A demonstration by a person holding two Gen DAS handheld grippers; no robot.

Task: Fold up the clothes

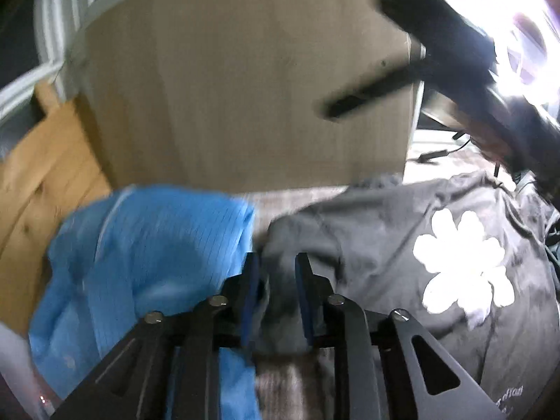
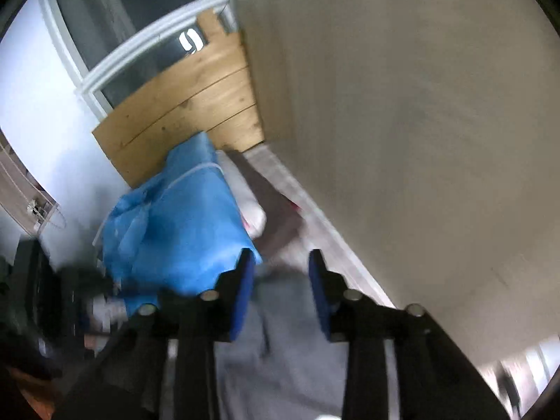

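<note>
Left gripper (image 1: 276,262) points down at the bed with its blue-padded jaws a narrow gap apart; grey cloth shows through the gap, but the pads do not press on it. Beneath and to the right lies a dark grey T-shirt (image 1: 402,245) spread flat, with a white flower print (image 1: 462,266) on it. Left of the fingers sits a blue garment (image 1: 147,252) in a loose heap, just beside the T-shirt. Behind both stand a beige wall panel (image 1: 245,87) and a wooden headboard (image 1: 45,161). The picture is blurred.

Right gripper (image 2: 281,262) also tilts downward, its jaws somewhat apart and empty. Below it spreads grey fabric (image 2: 297,357), too blurred to make out more. The blue garment (image 2: 182,231) lies to the upper left of the fingers, against the wooden headboard (image 2: 182,105), with a white pillow (image 2: 250,210) beside it.
</note>
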